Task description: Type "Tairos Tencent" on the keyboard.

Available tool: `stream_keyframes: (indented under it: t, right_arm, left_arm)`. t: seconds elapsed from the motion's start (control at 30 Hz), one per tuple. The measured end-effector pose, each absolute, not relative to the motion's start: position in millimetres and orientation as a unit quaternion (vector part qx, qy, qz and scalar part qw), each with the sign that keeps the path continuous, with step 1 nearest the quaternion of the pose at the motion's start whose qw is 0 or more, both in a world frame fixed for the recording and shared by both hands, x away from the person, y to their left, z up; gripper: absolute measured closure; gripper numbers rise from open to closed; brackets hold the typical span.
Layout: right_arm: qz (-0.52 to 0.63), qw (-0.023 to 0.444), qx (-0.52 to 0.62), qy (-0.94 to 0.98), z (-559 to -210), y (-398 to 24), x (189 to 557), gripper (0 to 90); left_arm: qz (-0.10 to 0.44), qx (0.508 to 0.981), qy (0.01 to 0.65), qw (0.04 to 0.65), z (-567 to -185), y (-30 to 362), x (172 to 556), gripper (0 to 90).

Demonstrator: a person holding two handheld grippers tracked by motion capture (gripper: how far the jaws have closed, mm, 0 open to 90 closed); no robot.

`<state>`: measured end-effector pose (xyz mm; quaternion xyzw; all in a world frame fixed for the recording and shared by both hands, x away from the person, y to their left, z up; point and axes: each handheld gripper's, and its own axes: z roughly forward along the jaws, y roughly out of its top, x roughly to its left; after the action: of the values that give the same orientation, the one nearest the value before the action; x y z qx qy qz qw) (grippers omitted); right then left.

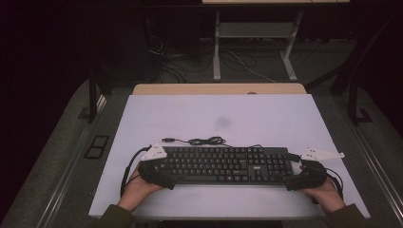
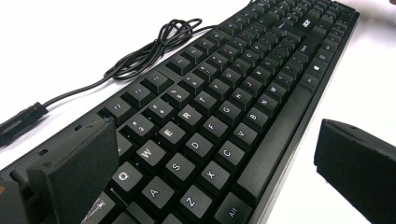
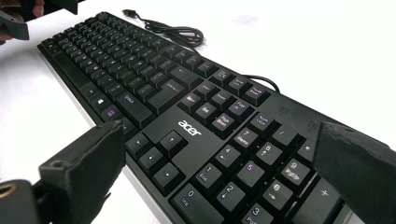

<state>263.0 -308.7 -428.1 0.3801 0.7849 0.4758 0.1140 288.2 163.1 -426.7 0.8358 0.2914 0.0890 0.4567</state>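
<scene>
A black Acer keyboard [image 1: 223, 164] lies across the near half of the white table top [image 1: 214, 114], its coiled cable [image 1: 205, 141] behind it. My left gripper [image 1: 165, 172] is at the keyboard's left end and stands open. In the left gripper view its jaws straddle the Q-A-Z keys [image 2: 215, 140], and a strip of table shows between one jaw and the front edge. At the number-pad end, my right gripper [image 1: 292, 174] is open too. There its jaws reach over the front and back edges [image 3: 219, 144], with no clear press on either.
The cable's USB plug [image 1: 167, 140] lies loose behind the keyboard's left part. A faint dark smudge [image 1: 222, 122] marks the table's middle. Beyond the far edge are a wooden desk edge [image 1: 218, 89], floor cables and a white desk frame [image 1: 256, 45].
</scene>
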Motion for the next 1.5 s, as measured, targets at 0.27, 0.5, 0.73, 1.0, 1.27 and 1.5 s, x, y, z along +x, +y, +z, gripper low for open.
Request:
stream_keyframes:
  t: [0.27,0.5,0.73,1.0,1.27,1.5]
  right_arm:
    - [0.478,0.109,0.383,0.783,-427,-310,265,2.4]
    - [0.483,0.103,0.38,0.782,-425,-309,271,2.4]
    - [0.485,0.101,0.375,0.784,-422,-303,272,2.4]
    - [0.495,0.096,0.369,0.781,-418,-296,274,2.4]
    - [0.497,0.088,0.363,0.783,-417,-287,279,2.5]
    - [0.5,0.084,0.359,0.783,-416,-279,282,2.6]
  left_arm:
    - [0.088,0.833,0.294,0.461,-426,162,288,0.0]
    - [0.091,0.833,0.292,0.461,-427,163,288,0.0]
    - [0.092,0.834,0.29,0.46,-427,163,287,0.0]
    - [0.09,0.834,0.29,0.46,-428,163,287,0.0]
    - [0.091,0.835,0.289,0.459,-428,162,287,0.0]
    - [0.089,0.836,0.287,0.458,-428,162,287,0.0]
